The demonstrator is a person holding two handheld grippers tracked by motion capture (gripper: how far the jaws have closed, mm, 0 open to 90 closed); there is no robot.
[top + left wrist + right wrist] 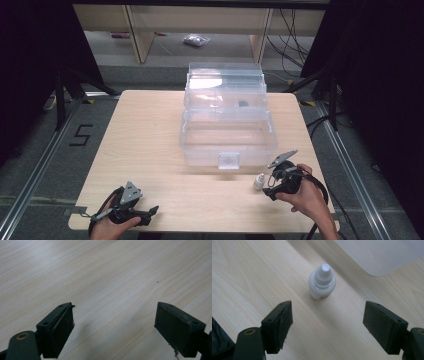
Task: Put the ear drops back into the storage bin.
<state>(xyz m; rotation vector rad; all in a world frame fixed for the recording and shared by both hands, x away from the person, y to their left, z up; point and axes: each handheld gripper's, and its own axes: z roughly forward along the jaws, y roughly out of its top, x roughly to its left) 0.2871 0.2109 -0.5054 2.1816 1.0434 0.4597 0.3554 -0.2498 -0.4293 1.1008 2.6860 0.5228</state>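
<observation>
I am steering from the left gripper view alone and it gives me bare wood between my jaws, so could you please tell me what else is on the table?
Observer: A clear plastic storage box stands open in the middle of the table, its lid tilted back.
Operator: Thank you. Is anything smaller lying about?
Observer: Yes, a small white dropper bottle stands upright on the wood, just in front of the box's near right corner.
Operator: And where is the right gripper, please?
Observer: The right gripper is open, its jaws spread wide and pointed at the bottle, which stands just ahead of them, not yet between them.
</observation>
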